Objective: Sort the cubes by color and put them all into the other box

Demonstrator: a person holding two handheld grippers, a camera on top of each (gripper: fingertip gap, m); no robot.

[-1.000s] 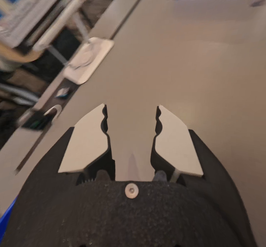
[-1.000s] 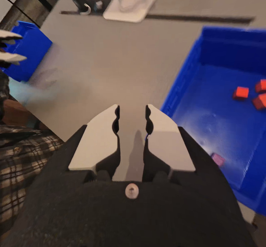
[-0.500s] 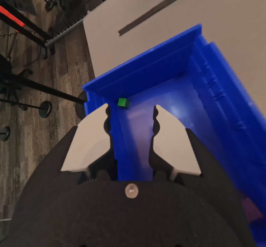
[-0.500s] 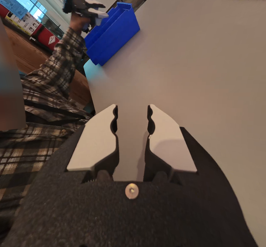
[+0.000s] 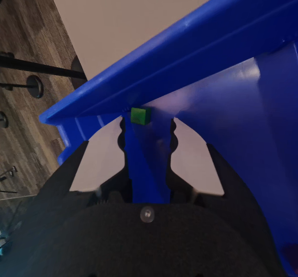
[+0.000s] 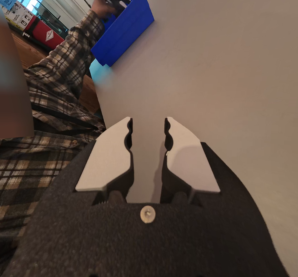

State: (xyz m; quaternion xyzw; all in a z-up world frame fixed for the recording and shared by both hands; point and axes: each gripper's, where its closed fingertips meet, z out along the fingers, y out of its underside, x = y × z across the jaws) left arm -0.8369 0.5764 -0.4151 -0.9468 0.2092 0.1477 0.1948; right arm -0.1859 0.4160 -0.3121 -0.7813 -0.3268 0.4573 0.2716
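Reaching into the blue bin [image 5: 209,46], the left gripper [image 5: 146,120] has its fingers spread and empty, the green cube [image 5: 139,116] lying just ahead between the tips, against the bin's end wall. Judging by this, sorting is unfinished; the cube awaits pickup. The right gripper [image 6: 148,120] hovers over the grey table [image 6: 225,59], jaws parted, holding nothing

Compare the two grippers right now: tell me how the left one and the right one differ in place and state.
The left black-and-white two-finger gripper reaches inside the blue plastic box, while the right black-and-white two-finger gripper sits over the bare grey table. The left has a small green cube just past its tips; the right has nothing near. Both are open and empty.
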